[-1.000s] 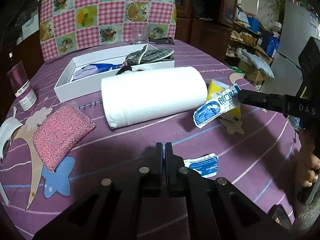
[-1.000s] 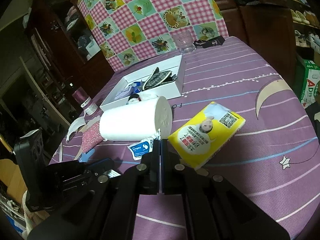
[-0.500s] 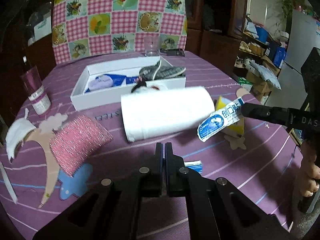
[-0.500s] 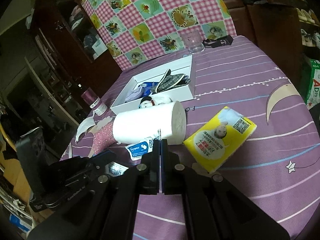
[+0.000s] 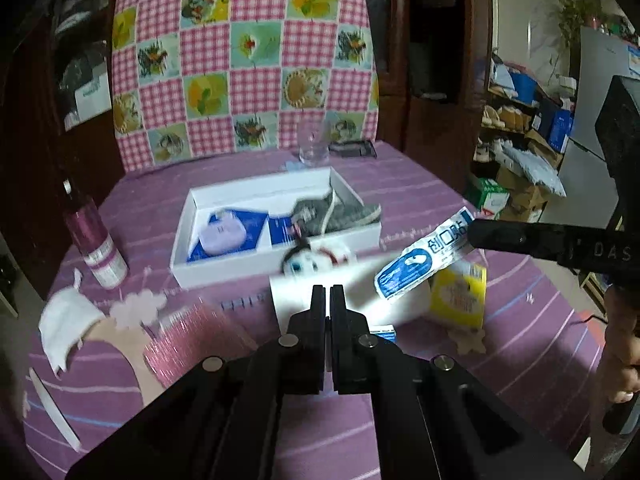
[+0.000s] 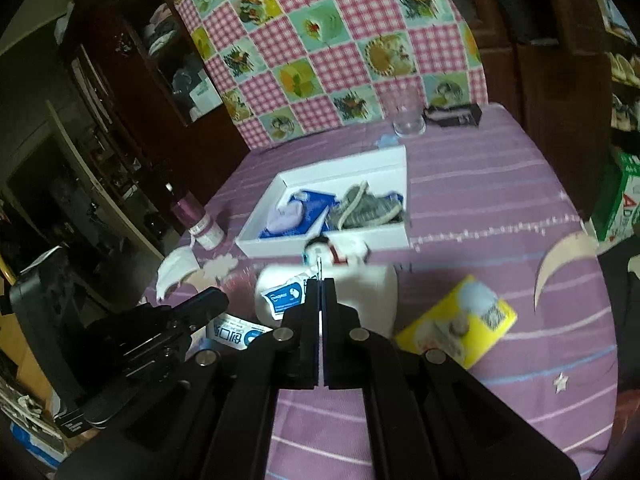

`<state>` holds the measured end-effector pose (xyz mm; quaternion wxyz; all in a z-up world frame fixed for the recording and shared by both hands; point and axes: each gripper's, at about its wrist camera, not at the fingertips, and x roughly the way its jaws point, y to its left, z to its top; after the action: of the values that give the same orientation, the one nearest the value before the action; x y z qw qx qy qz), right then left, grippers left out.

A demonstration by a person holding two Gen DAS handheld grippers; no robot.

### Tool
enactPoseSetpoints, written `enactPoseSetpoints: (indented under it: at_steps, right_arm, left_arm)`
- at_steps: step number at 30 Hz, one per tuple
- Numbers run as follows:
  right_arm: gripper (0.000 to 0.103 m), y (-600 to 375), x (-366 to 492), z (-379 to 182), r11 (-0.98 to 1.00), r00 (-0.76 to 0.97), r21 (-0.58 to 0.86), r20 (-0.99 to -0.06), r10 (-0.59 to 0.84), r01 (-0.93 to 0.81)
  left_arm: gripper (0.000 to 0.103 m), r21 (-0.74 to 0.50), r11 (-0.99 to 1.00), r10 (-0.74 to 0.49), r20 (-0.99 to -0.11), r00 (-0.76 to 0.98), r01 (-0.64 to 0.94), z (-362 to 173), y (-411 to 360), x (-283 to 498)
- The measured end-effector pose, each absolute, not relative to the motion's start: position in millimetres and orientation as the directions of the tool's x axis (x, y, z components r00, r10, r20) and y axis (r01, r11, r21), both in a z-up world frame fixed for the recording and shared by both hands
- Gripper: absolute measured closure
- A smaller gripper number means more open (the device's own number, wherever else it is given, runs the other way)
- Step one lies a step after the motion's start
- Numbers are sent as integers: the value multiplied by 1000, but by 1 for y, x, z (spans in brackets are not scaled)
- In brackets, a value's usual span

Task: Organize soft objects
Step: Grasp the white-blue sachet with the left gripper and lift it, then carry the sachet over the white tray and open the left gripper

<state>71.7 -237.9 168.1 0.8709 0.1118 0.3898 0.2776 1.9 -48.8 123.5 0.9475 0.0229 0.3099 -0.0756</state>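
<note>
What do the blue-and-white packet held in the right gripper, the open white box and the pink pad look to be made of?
Packet: thin glossy printed plastic film, judging by its sheen and limp hang. White box: looks like matte cardboard, with straight thin walls. Pink pad: seemingly a fibrous scouring sponge with glittery threads, though blurred here.
</note>
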Motion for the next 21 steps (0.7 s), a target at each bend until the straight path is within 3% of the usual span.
enactPoseSetpoints:
  at_steps: [7,12,21]
  right_arm:
    - [101,-225,102,196,823,571,414,-593,568,-389]
    - [101,-216,131,208,835,597,413,-584,550,-364]
    - [101,-205,186,202,836,602,451,-587,541,-312]
  left_arm:
    - [102,9,990,-114,-540,834,141,157,-38,23]
    - [103,-48,993,-118,-509,853,108,173,-19,49]
    - [103,-100,995,-67,-505,861,18,165,8,99]
